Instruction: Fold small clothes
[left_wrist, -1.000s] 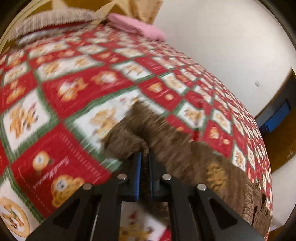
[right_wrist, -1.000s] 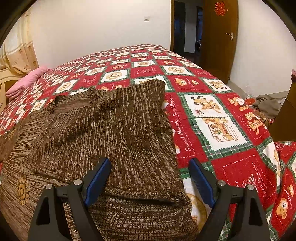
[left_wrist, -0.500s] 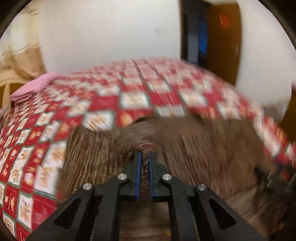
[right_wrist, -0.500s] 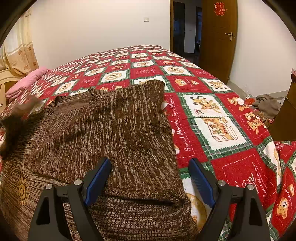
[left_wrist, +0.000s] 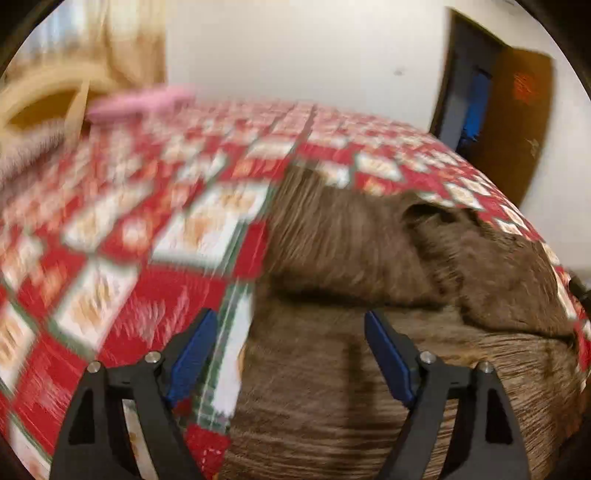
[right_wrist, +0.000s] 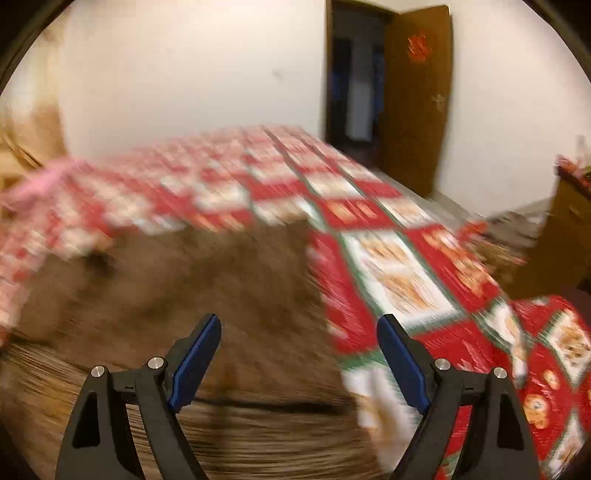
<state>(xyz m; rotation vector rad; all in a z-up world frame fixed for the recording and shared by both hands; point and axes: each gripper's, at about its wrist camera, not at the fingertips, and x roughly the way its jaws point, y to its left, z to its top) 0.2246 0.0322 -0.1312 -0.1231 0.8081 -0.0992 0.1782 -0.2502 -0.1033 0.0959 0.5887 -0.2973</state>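
A brown knit sweater lies on the red, white and green patterned bedspread, with its sleeves folded in over the body. My left gripper hovers over the sweater's near left edge; its jaws are opening and nothing is between them. In the right wrist view the same sweater fills the lower left, badly blurred. My right gripper stands open above the sweater's right part, holding nothing.
A pink pillow and a curved wooden headboard are at the bed's far left. A brown door stands open at the far wall. A wooden cabinet is at the right, with clothes on the floor beside the bed.
My left gripper carried the sleeve across onto the sweater's body, let it go and opened. My right gripper stayed open and lifted a little, so its view now tilts higher.
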